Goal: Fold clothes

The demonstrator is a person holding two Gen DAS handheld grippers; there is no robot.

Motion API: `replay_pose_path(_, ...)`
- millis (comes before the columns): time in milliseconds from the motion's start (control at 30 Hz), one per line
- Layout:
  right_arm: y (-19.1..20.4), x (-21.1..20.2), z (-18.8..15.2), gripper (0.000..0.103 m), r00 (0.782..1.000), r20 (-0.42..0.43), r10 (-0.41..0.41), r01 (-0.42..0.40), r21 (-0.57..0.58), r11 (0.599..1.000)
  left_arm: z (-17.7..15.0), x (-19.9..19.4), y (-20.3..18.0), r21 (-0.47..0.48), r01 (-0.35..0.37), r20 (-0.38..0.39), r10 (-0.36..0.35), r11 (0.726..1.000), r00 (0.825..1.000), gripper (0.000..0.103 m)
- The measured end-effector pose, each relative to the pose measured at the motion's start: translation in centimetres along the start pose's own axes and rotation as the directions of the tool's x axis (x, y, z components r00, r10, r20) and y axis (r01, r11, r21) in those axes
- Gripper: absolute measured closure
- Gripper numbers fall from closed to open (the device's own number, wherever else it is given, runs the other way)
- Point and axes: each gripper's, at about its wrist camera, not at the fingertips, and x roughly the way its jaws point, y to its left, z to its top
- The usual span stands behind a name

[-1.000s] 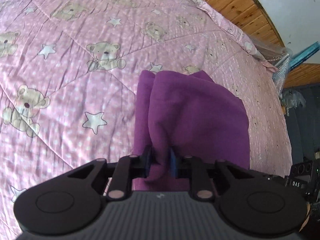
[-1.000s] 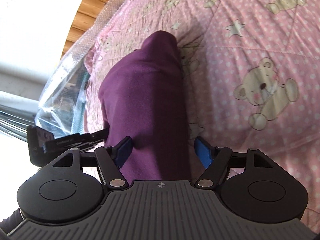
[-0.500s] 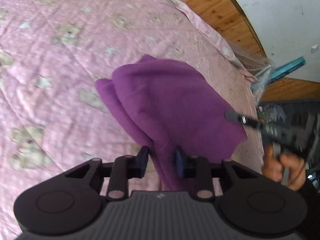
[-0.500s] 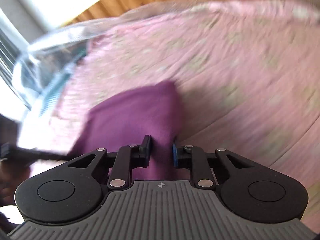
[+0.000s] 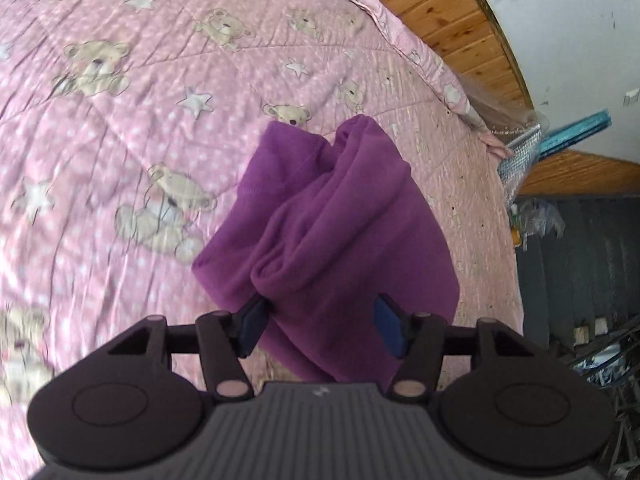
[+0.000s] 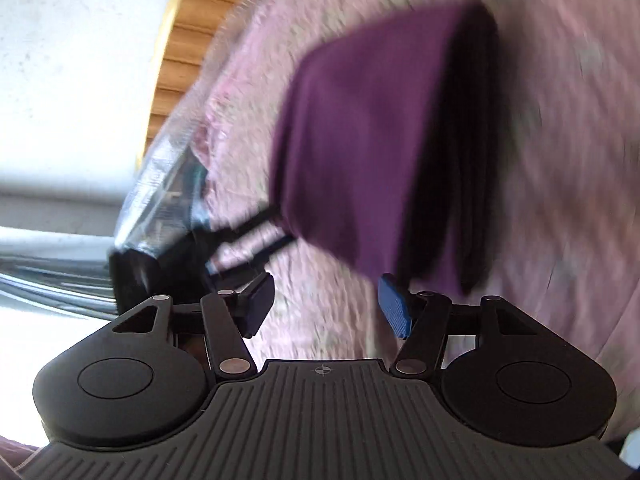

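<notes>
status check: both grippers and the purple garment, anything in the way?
Left gripper jaws opening, purple garment loose between them. Right gripper jaws opening, nothing between. Garment bunched on pink quilt. Nothing in the way.

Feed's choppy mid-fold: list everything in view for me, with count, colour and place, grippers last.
purple garment: one, bunched on the quilt, its near edge between the left gripper's fingers
quilt: one, pink with bears and stars, covering the bed
wood panelling: brown, behind the bed
wall: white, above the panelling
foil-wrapped bundle: one, silvery, at the bed's far corner
left gripper: black, blue pads, opening around the garment
right gripper: black, opening, nothing between its fingers
</notes>
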Motion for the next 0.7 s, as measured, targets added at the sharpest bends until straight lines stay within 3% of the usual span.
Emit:
replay_pose_path(167, -2.2, 2.3, -1.0, 0.041, 0.99, 0.142, 0.021, -0.041, 0.144, 0.989, 0.9, 1.6, -1.2, 0.095, -0.025, -0.052, 0.03, 0.995, 0.998, 0.048)
replay_pose_path(233, -2.5, 1.9, -1.2, 0.047, 0.977, 0.204, 0.059, -0.098, 0.186, 0.978, 1.0, 1.3, -0.8, 0.096, -0.013, -0.052, 0.019, 0.995, 0.998, 0.048)
replay_pose_path(333, -3.0, 1.1, -1.7, 0.048, 0.954, 0.283, 0.103, -0.168, 0.218, 0.961, 1.3, 0.9, -0.2, 0.077, 0.012, -0.05, -0.008, 0.997, 0.999, 0.048)
replay_pose_path(467, -3.9, 0.9, -1.9, 0.048, 0.935, 0.35, 0.056, -0.157, 0.266, 0.951, 1.3, 1.1, 0.5, 0.044, 0.023, -0.051, -0.021, 0.999, 0.998, 0.049)
replay_pose_path(500, -3.8, 1.3, -1.8, 0.049, 0.938, 0.345, 0.04, -0.137, 0.262, 0.955, 1.3, 1.4, 0.5, 0.049, 0.019, -0.054, -0.016, 0.999, 0.998, 0.049)
replay_pose_path(533, -3.5, 1.7, -1.6, 0.064, 0.942, 0.336, 0.022, -0.113, 0.252, 0.961, 1.3, 1.6, 0.4, 0.054, 0.015, -0.057, -0.011, 0.998, 0.998, 0.049)
replay_pose_path(567, -2.8, 1.7, -1.4, 0.091, 0.94, 0.341, -0.016, -0.063, 0.218, 0.974, 1.2, 1.6, 0.4, 0.06, 0.016, -0.053, -0.012, 0.998, 0.999, 0.052)
replay_pose_path(600, -2.0, 1.6, -1.3, 0.093, 0.934, 0.352, -0.06, -0.003, 0.176, 0.984, 1.2, 1.5, 0.4, 0.065, 0.017, -0.047, -0.014, 0.998, 0.999, 0.058)
replay_pose_path(633, -1.1, 1.4, -1.2, 0.094, 0.925, 0.365, -0.103, 0.057, 0.134, 0.989, 1.0, 1.4, 0.6, 0.062, 0.019, -0.042, -0.017, 0.998, 0.999, 0.075)
replay_pose_path(700, 0.4, 1.1, -0.9, 0.096, 0.902, 0.391, -0.184, 0.177, 0.056, 0.983, 0.7, 1.1, 1.1, 0.052, 0.023, -0.031, -0.021, 0.998, 0.999, 0.081)
